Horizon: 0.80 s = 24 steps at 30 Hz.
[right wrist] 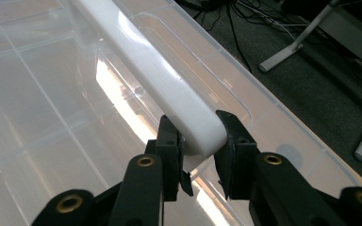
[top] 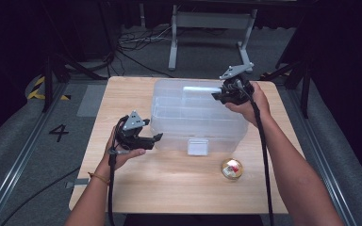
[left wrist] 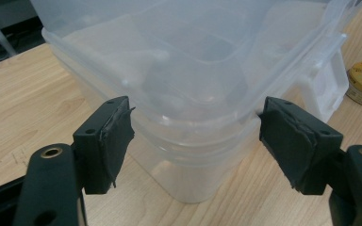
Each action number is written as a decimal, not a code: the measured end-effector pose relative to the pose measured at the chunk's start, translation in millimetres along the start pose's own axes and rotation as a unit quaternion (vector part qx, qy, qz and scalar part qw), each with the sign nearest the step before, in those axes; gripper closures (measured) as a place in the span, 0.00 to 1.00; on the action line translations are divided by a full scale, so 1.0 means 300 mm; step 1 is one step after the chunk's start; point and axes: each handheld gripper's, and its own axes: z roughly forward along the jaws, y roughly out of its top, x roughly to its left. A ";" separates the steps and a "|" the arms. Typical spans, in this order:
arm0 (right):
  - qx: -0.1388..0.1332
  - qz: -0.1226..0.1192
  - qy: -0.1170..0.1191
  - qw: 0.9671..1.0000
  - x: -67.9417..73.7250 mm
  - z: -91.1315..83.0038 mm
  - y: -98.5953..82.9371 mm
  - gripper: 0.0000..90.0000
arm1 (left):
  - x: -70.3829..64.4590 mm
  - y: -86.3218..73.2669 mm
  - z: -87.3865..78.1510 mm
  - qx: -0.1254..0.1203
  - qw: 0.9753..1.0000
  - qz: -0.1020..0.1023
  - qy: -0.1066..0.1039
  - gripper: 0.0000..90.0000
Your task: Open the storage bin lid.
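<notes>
The clear storage box (top: 195, 117) sits mid-tabletop (top: 169, 188), long axis left to right. Near its front-left corner, the left hand-held gripper (top: 156, 137) stands wide, jaws bracketing that corner without touching, as the left gripper view confirms. At the box's far-right edge, the right hand-held gripper (right wrist: 198, 141) clamps the white handle bar (right wrist: 155, 80); the high view hides this contact. A small round tin (top: 231, 168) lies in front of the box.
</notes>
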 end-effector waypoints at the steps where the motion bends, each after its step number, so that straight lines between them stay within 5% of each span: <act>1: 0.002 0.002 0.003 1.000 -0.007 -0.002 0.005 0.81 | 0.002 -0.001 -0.006 -0.004 1.000 0.001 0.002 0.32; 10: 0.016 0.026 0.011 0.999 -0.051 -0.010 0.050 0.80 | 0.026 -0.002 -0.026 -0.013 1.000 -0.012 -0.006 0.51; 14: 0.018 0.025 0.012 0.999 -0.056 -0.010 0.054 0.80 | 0.021 -0.003 -0.015 -0.011 1.000 -0.005 -0.027 0.74; 24: 0.013 0.023 0.012 1.000 -0.046 -0.016 0.034 0.80 | 0.017 -0.007 -0.001 -0.005 1.000 -0.002 -0.012 0.92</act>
